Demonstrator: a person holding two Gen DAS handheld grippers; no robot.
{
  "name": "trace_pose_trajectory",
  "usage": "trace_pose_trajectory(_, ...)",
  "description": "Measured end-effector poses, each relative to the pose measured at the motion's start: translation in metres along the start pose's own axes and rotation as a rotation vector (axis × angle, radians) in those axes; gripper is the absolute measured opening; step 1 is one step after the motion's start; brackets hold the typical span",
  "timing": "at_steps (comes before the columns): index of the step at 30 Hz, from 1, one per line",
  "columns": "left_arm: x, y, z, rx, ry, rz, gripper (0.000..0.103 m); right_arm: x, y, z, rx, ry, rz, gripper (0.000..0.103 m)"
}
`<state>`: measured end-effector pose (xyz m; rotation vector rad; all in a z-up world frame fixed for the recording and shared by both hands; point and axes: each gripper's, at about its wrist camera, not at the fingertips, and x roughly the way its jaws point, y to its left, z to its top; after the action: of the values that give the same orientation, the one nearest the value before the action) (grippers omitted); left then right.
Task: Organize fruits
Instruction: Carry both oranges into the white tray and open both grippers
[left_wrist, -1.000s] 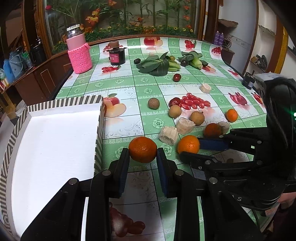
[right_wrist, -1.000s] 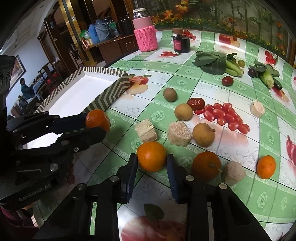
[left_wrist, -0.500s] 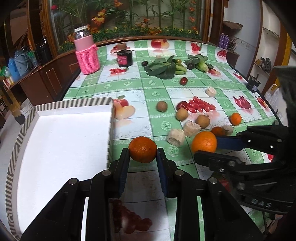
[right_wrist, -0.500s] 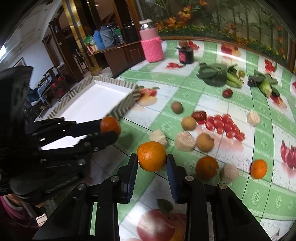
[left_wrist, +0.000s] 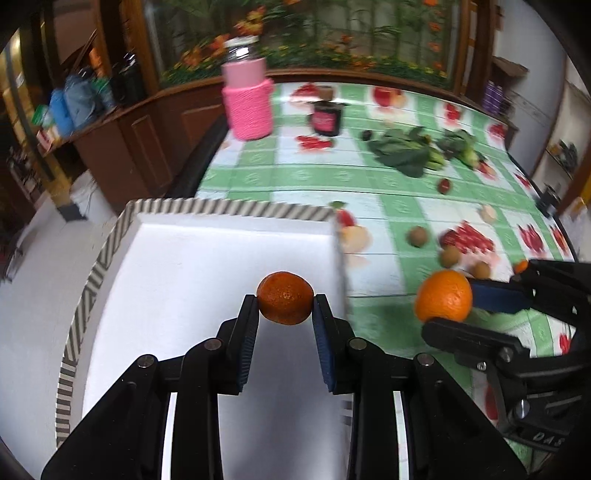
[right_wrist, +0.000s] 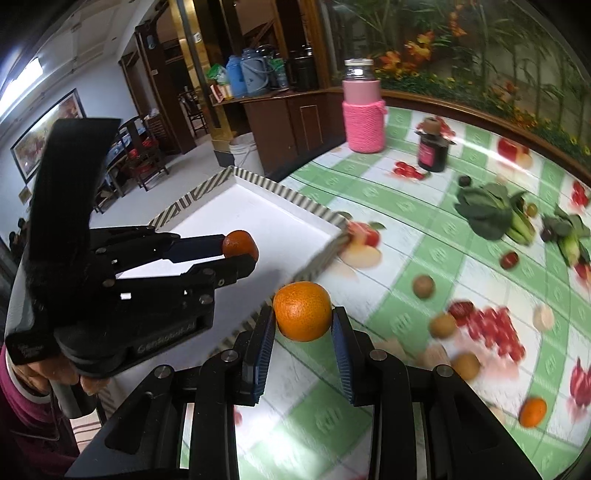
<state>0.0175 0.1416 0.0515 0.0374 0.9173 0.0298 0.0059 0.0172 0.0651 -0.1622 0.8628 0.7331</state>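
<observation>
Gripping a dark orange mandarin (left_wrist: 284, 297) between its blue pads, the left gripper (left_wrist: 284, 314) hangs over the white floor of the striped-rim tray (left_wrist: 229, 209), with the fruit clear of the tray floor. Beside it the right gripper (right_wrist: 303, 325) is closed on a brighter orange (right_wrist: 303, 316), held in the air just outside the tray's near corner, above the desk (right_wrist: 402, 236).

That desk wears a glossy cloth of green and white squares printed with apples, cherries and pomegranates, and its far edge curves along a brown wooden border. Loose on it lie a small orange (right_wrist: 532, 412) near the right edge, several brown round fruits (right_wrist: 423, 285) and a blurred pale chunk (right_wrist: 543, 316). Farther back sit a heap of dark leafy greens (right_wrist: 487, 214), a small dark red fruit (right_wrist: 509, 259), a dark jar with a pink label (right_wrist: 432, 150) and a glass jar in a pink knitted sleeve (right_wrist: 363, 117).

Behind the desk runs a wall panel of bamboo stems with orange flowers (right_wrist: 421, 48). To the left a dark wooden sideboard (right_wrist: 284, 118) carries blue flasks (right_wrist: 236, 77) and packets, with a white bucket (right_wrist: 243, 153) on the pale floor before it. Dark wooden chairs (right_wrist: 144, 158) and a framed picture (right_wrist: 44, 133) on the white wall show deeper in the room. A hand (right_wrist: 55, 373) in a maroon sleeve holds the left gripper's handle.
</observation>
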Motion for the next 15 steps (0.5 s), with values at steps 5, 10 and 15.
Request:
trace_pose_trajectory(5, 0.015, 0.023, 0.004, -0.043, 0.018, 0.030, 0.027, 0.030, 0.007, 0.019, -0.012, 0.017, 0.024, 0.032)
trace_pose_trajectory(10, 0.030, 0.039, 0.008, -0.085, 0.045, 0.048, 0.027, 0.056, 0.011, 0.031, -0.025, 0.039, 0.049, 0.032)
trace_pose_trajectory(15, 0.039, 0.053, 0.010, -0.120, 0.058, 0.071, 0.028, 0.075, 0.017, 0.044, -0.046, 0.055, 0.059, 0.032)
